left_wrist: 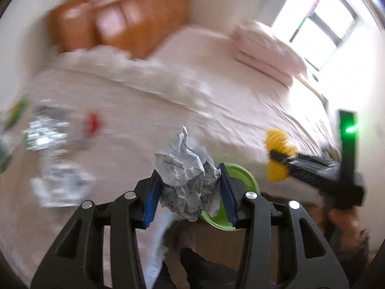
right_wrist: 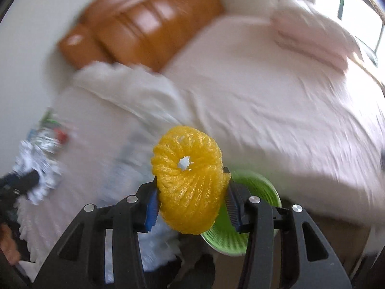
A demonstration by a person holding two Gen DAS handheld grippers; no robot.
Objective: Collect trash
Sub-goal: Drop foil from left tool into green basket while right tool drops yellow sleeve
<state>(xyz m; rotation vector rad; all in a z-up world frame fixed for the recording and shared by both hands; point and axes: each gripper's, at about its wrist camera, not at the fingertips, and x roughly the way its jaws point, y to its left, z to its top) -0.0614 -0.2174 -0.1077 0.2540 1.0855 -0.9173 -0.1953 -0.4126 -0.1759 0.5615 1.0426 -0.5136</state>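
Observation:
My left gripper (left_wrist: 189,187) is shut on a crumpled ball of printed paper (left_wrist: 186,175), held over the near edge of a pale pink bed (left_wrist: 134,110). My right gripper (right_wrist: 191,197) is shut on a yellow foam net ring (right_wrist: 189,180); the left wrist view shows that gripper (left_wrist: 280,157) at the right with the yellow ring (left_wrist: 279,142) between its fingers. A green bin (right_wrist: 243,216) stands open below both grippers, beside the bed; its green rim (left_wrist: 243,175) shows just behind the paper ball. More litter lies blurred on the bed at the left: silvery wrappers (left_wrist: 47,130), a red scrap (left_wrist: 92,124) and crumpled paper (left_wrist: 62,185).
A brown leather headboard (left_wrist: 125,21) stands at the far end of the bed, with a white ruffled cover (left_wrist: 134,72) across it and a folded pink quilt (left_wrist: 267,48) near a bright window (left_wrist: 320,26). Brown floor (left_wrist: 207,245) shows below the bin. A person's hand (left_wrist: 341,221) holds the right gripper.

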